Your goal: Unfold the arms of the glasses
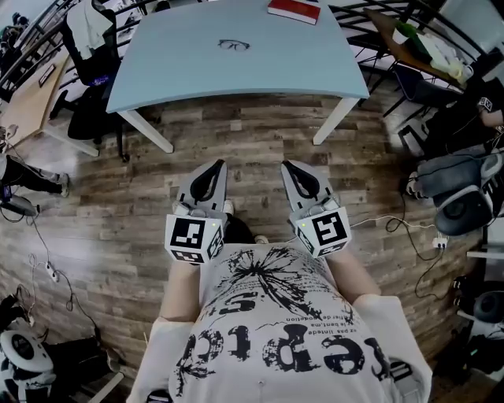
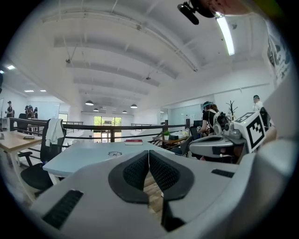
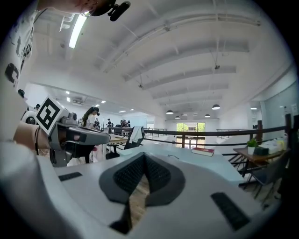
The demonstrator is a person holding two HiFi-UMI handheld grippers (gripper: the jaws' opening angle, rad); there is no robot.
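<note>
A pair of dark-framed glasses (image 1: 234,45) lies on the light blue table (image 1: 173,63), well ahead of me, its arms too small to make out. The left gripper view shows the glasses (image 2: 114,153) small on the tabletop; in the right gripper view they are only a thin dark shape (image 3: 173,157). My left gripper (image 1: 221,164) and right gripper (image 1: 286,165) hang side by side over the wooden floor, close to my body and far short of the table. Both are shut with nothing between the jaws, pointing roughly level toward the table.
A red book (image 1: 294,10) lies at the table's far right edge. Black office chairs (image 1: 90,47) stand left of the table, a wooden desk (image 1: 417,47) at the right. Cables and equipment (image 1: 461,197) crowd the floor on the right.
</note>
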